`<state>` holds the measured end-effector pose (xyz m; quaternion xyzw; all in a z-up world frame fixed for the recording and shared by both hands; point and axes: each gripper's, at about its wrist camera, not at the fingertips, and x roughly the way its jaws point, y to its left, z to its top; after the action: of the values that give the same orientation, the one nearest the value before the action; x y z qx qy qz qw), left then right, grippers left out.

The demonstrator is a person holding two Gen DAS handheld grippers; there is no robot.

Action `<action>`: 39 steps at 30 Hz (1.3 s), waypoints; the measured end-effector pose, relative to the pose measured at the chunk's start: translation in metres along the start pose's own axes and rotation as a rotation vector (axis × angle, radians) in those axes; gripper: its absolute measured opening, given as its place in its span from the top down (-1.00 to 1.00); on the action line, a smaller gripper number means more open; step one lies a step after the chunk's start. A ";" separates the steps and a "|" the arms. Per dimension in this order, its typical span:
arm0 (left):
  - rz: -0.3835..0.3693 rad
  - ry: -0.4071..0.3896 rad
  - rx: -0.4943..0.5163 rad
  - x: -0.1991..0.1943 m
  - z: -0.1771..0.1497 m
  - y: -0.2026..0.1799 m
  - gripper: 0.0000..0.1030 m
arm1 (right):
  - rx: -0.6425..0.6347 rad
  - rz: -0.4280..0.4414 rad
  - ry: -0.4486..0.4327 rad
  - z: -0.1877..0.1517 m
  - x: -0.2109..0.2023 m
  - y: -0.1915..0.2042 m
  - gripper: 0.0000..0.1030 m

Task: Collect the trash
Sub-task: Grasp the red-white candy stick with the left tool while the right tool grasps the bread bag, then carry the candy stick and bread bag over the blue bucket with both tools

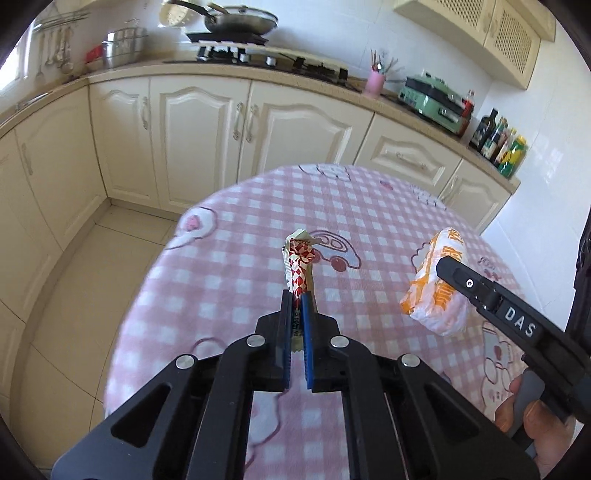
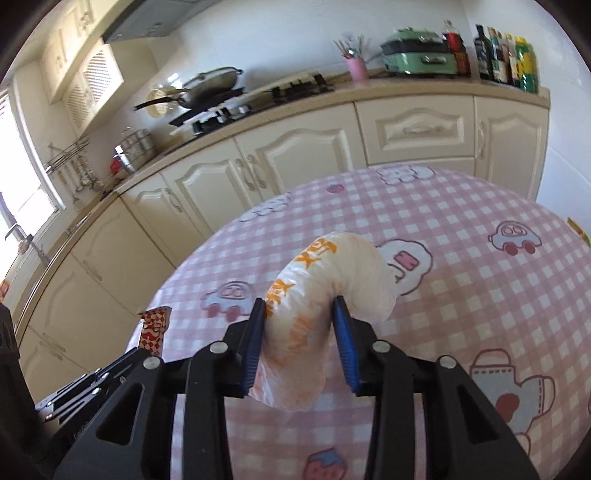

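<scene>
A crumpled red-and-white snack wrapper point(image 1: 301, 262) sticks up from my left gripper point(image 1: 295, 295), whose blue pads are shut on its lower end above the pink checked tablecloth point(image 1: 229, 258). To the right, a white-and-orange plastic bag point(image 1: 436, 284) hangs in my right gripper, one finger point(image 1: 465, 282) showing across it. In the right wrist view the right gripper point(image 2: 299, 306) has both pads pressed on the puffy bag point(image 2: 343, 266), which curls forward over the tablecloth point(image 2: 480, 206). The wrapper point(image 2: 155, 328) shows at the left.
Cream kitchen cabinets point(image 1: 207, 140) run behind the round table, with a stove and pan point(image 1: 236, 22), a pink utensil cup point(image 1: 375, 81), a green appliance point(image 1: 432, 99) and bottles point(image 1: 502, 144) on the counter. Tiled floor point(image 1: 74, 295) lies left. A person's hand point(image 1: 535, 428) grips the right handle.
</scene>
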<state>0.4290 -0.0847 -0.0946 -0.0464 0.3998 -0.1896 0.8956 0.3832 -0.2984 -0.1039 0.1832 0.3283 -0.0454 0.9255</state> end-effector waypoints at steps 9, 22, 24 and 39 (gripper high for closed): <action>0.064 -0.079 -0.070 -0.072 -0.021 0.048 0.92 | -0.122 0.137 -0.029 -0.020 -0.047 0.079 0.31; 0.190 -0.132 -0.195 -0.152 -0.082 0.130 0.92 | -0.307 0.297 0.048 -0.090 -0.073 0.198 0.31; 0.208 -0.125 -0.222 -0.156 -0.093 0.143 0.92 | -0.337 0.320 0.078 -0.105 -0.071 0.214 0.31; 0.287 0.028 -0.423 -0.127 -0.180 0.231 0.92 | -0.522 0.391 0.344 -0.215 -0.007 0.281 0.31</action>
<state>0.2898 0.1884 -0.1819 -0.1729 0.4457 0.0270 0.8779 0.3076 0.0414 -0.1671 0.0052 0.4386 0.2490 0.8635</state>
